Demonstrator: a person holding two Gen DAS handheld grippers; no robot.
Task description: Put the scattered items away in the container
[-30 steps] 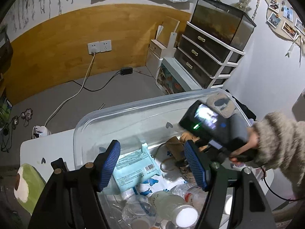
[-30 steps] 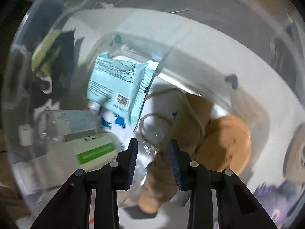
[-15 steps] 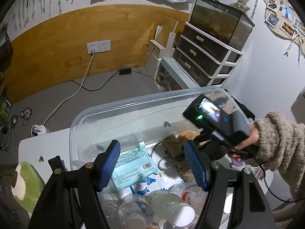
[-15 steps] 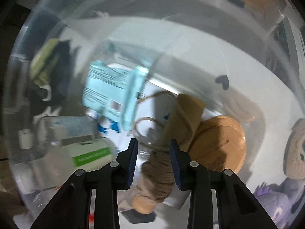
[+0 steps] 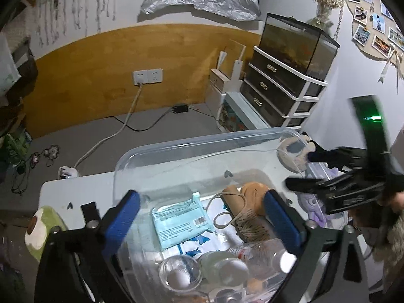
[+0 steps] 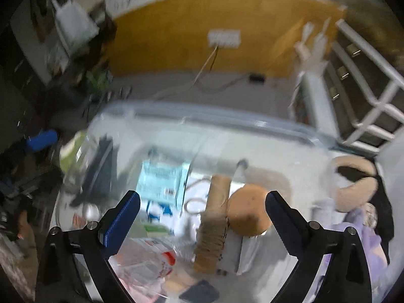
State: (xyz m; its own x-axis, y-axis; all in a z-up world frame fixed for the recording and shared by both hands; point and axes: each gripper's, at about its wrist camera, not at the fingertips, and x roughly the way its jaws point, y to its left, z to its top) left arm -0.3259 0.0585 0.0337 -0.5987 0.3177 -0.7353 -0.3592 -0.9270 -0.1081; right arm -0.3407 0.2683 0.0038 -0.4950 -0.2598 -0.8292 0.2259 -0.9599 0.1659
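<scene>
The right gripper (image 6: 202, 217) stands wide and empty above the right end of the bin (image 6: 227, 123), its blue-padded fingers (image 6: 123, 217) straddling the view of the twine spool (image 6: 214, 217) and the tan round lump (image 6: 250, 212) just beside it. The spool, a cardboard tube wound with rough cord, lies inside the bin with its long axis running away from this gripper, so the fingers already sit across it. The left gripper (image 5: 202, 217) is likewise spread with nothing between its pads, hovering over the near-left part of the bin (image 5: 202, 146), a clear, glossy plastic tub on the white table (image 5: 83, 189). In the bin lie a soft light-blue wipes pack (image 5: 180, 219), flat and crinkly, and clear bottles (image 5: 255, 260). Outside the bin, off its right end, lie plush things: a beige, fuzzy ring-shaped plush (image 6: 353, 186) and a lilac plush (image 6: 363, 242), both nearer the right gripper. A green, round soft thing (image 5: 43, 227) sits at the table's left edge, nearer the left gripper. Those outliers seem to be what remains to gather.
</scene>
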